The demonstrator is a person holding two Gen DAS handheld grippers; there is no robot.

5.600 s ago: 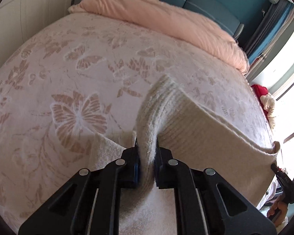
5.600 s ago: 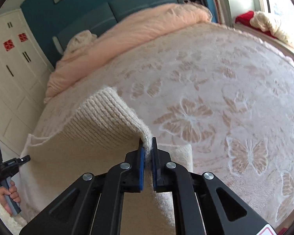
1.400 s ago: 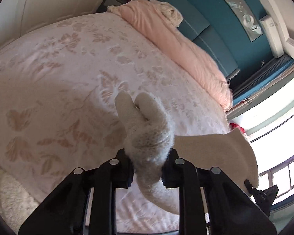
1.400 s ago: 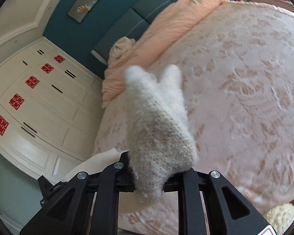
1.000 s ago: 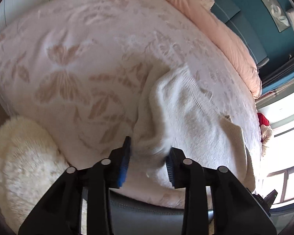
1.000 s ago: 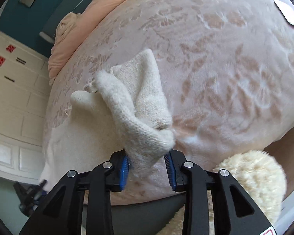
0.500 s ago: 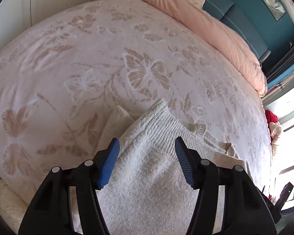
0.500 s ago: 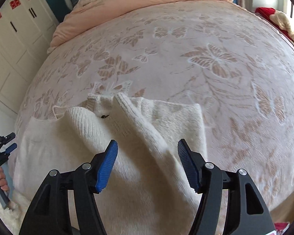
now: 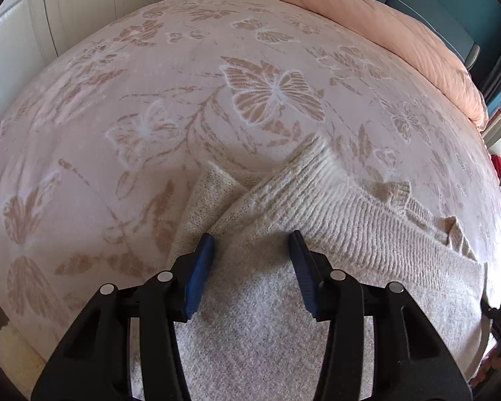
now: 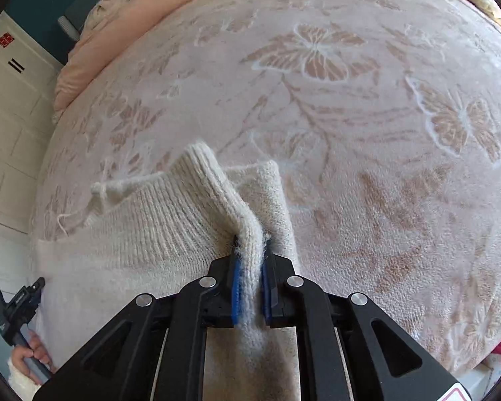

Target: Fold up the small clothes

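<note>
A cream knitted sweater [image 9: 334,240] lies on the pink butterfly-patterned bedspread [image 9: 150,100], its ribbed hem folded up over the body. My left gripper [image 9: 252,267] is open just above the sweater's left part, with its jaws wide apart and nothing between them. My right gripper [image 10: 249,284] is shut on a raised fold of the sweater [image 10: 170,220] at its right edge, and the knit bulges up between the blue pads. The bedspread [image 10: 384,133] stretches beyond it.
A rolled peach duvet [image 9: 367,10] lies along the far side of the bed before a teal headboard. White wardrobe doors [image 10: 3,100] stand to the left. The left gripper's handle and the hand holding it [image 10: 20,317] show at the bed's near edge. A fluffy cream rug [image 9: 13,361] lies below.
Half a second ago both grippers were open over the laid-down sweater. The right gripper has since shut on a fold at the sweater's right edge. The left gripper stays open.
</note>
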